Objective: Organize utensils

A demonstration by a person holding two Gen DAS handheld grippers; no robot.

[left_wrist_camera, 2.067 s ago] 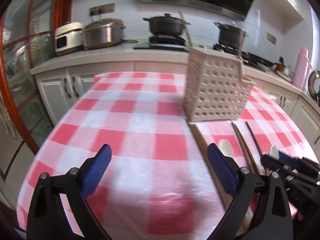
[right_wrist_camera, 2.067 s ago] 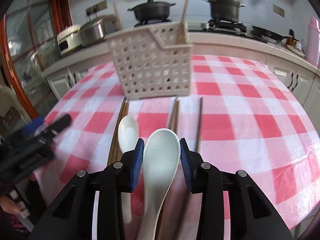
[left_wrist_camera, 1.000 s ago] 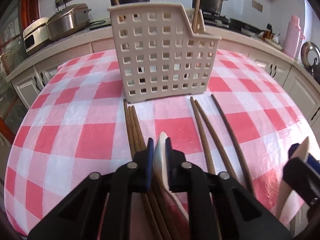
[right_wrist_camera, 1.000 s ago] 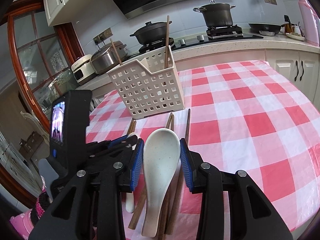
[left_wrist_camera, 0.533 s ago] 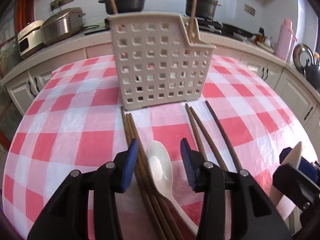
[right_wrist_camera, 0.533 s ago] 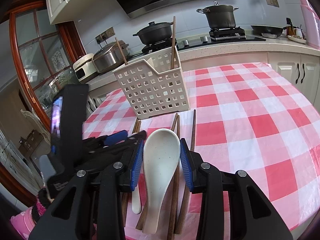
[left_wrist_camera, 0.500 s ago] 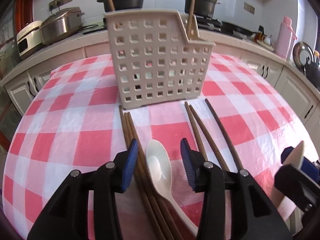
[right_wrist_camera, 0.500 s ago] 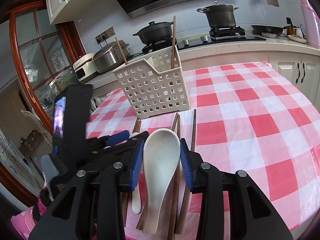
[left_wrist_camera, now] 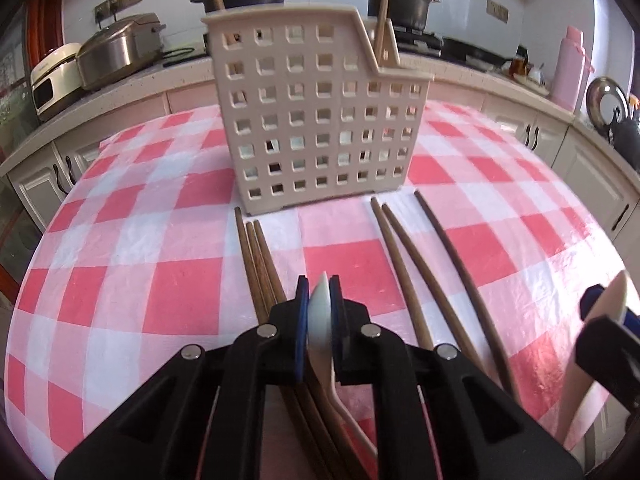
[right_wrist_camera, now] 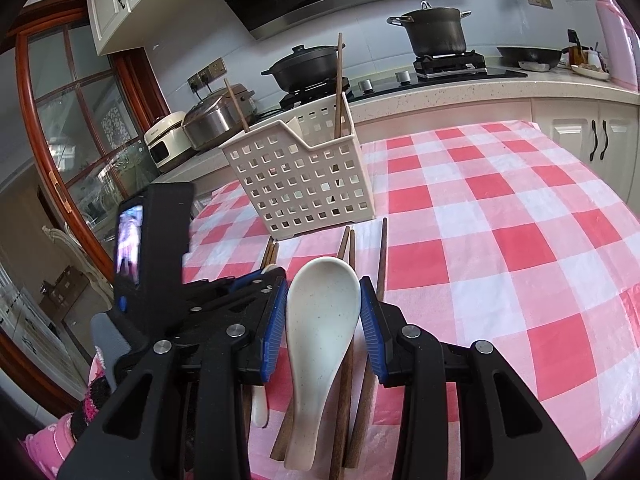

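My left gripper (left_wrist_camera: 319, 312) is shut on a small white spoon (left_wrist_camera: 320, 304), which stands on edge between the blue pads, its handle trailing back over the cloth. Brown chopsticks lie on either side of it, one bundle to the left (left_wrist_camera: 256, 256) and three sticks to the right (left_wrist_camera: 404, 264). Just beyond stands the cream perforated basket (left_wrist_camera: 320, 120) with two chopsticks (left_wrist_camera: 384, 4) upright in it. My right gripper (right_wrist_camera: 323, 308) is shut on a large white spoon (right_wrist_camera: 320, 320), bowl forward, held above the chopsticks (right_wrist_camera: 382, 256) in front of the basket (right_wrist_camera: 304, 184).
A red-and-white checked cloth (left_wrist_camera: 160, 280) covers the round table, which drops off at the near edge. The counter behind holds rice cookers (left_wrist_camera: 116, 52), black pots (right_wrist_camera: 436, 36) on a stove and a pink flask (left_wrist_camera: 572, 68). The left gripper's body (right_wrist_camera: 160, 248) stands close left of my right gripper.
Half a second ago the left jaws stood open around the small spoon lying flat; now they are shut on it with the spoon on edge. The right gripper and its spoon have not moved.
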